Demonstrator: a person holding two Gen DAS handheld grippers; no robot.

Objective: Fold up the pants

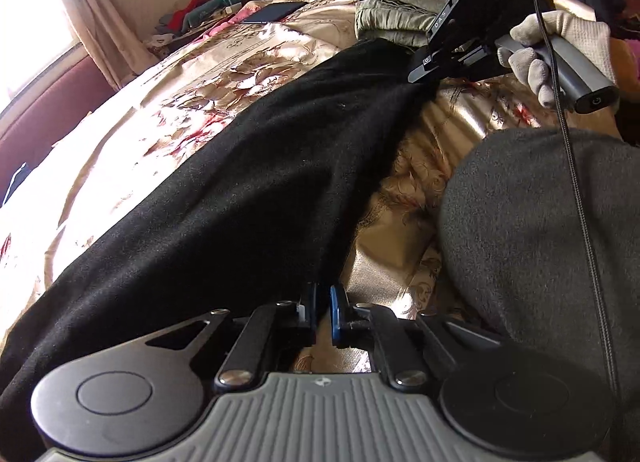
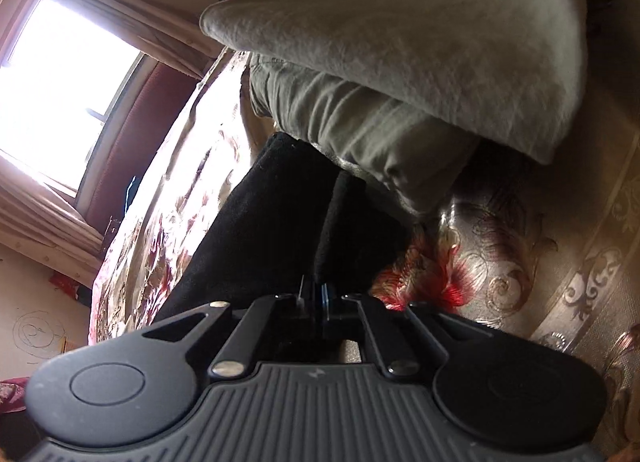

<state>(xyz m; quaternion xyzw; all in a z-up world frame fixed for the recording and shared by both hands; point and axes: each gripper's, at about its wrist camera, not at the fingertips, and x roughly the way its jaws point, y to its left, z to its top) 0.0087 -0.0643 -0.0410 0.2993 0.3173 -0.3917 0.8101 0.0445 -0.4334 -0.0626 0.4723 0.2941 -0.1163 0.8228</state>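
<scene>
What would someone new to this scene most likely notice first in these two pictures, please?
The long black fabric pants stretched diagonally across the shiny gold floral bedspread stand out first. The left gripper pinches their near edge, and the right gripper is shut on the far end. Just beyond lies a stack of folded olive-green garments, with a bright curtained window to the left.

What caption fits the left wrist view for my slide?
Both grippers, left gripper and right gripper, pinch opposite ends of black pants stretched over a floral bedspread.
</scene>
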